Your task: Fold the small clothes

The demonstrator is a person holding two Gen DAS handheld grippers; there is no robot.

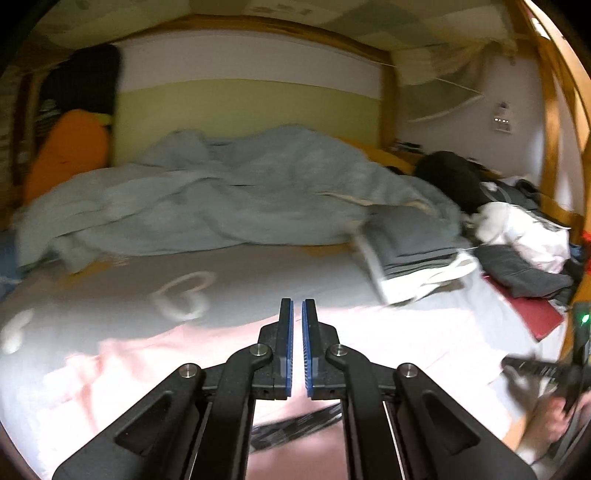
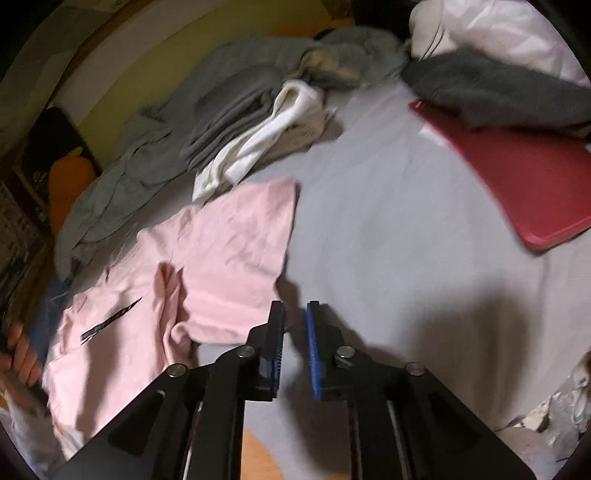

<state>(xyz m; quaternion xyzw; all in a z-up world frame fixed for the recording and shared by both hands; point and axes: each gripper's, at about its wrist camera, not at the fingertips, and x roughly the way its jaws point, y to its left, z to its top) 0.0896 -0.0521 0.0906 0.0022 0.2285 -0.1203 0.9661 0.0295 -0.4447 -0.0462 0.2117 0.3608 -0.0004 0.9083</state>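
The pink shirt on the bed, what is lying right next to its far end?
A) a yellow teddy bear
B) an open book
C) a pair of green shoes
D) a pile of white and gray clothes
D: in the right wrist view, white and gray folded clothes lie just past the far end of the pink shirt on the bed sheet.

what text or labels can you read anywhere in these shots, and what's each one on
None can be read.
Dark printed strip on the pink shirt: lettering too blurred to read.
Wall panel: small lights, no legible text.
Papers on the ceiling: marks too blurred.
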